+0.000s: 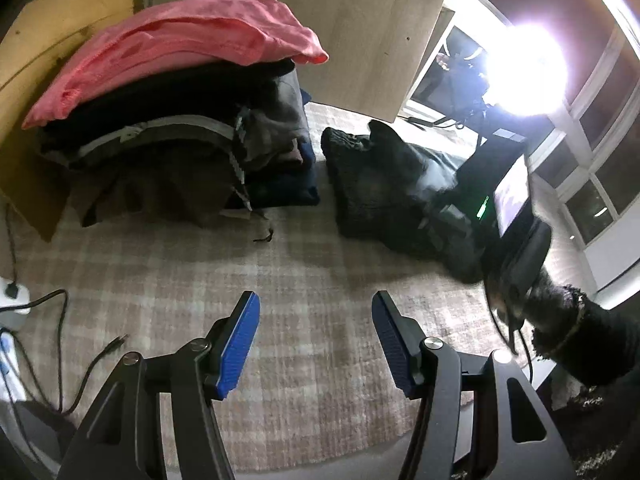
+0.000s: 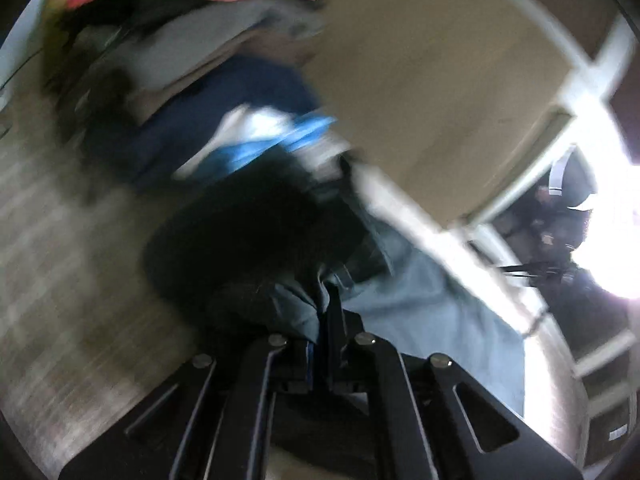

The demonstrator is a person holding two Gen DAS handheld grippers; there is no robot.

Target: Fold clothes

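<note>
Two grippers are in our hands over a plaid beige woven rug (image 1: 304, 280). Our left gripper (image 1: 316, 340) hangs above bare rug with its blue-padded fingers (image 1: 240, 340) spread wide and nothing between them. Beyond it, to the left, we see a tall stack of folded clothes (image 1: 180, 152) with a pink folded garment (image 1: 172, 52) lying on top, dark, grey and brown pieces beneath, and a navy one at the bottom. This stack stands against a light wooden board (image 1: 360, 28). Just to the right of it, apart from the stack, lies a loose heap of dark clothes (image 1: 384, 188) on the rug. A bright lamp (image 1: 524, 68) glares at the upper right, and black cables (image 1: 60, 328) trail along the left edge.

Our right gripper (image 2: 326, 320) shows in a heavily blurred view. Its jaws are pressed together on a fold of a grey-blue cloth garment (image 2: 420, 300), which spreads away to the right of the fingers. A black garment (image 2: 240, 240) sits directly ahead, touching the grey-blue one. The same stack with its pink top appears at the upper left there, smeared by blur.
</note>
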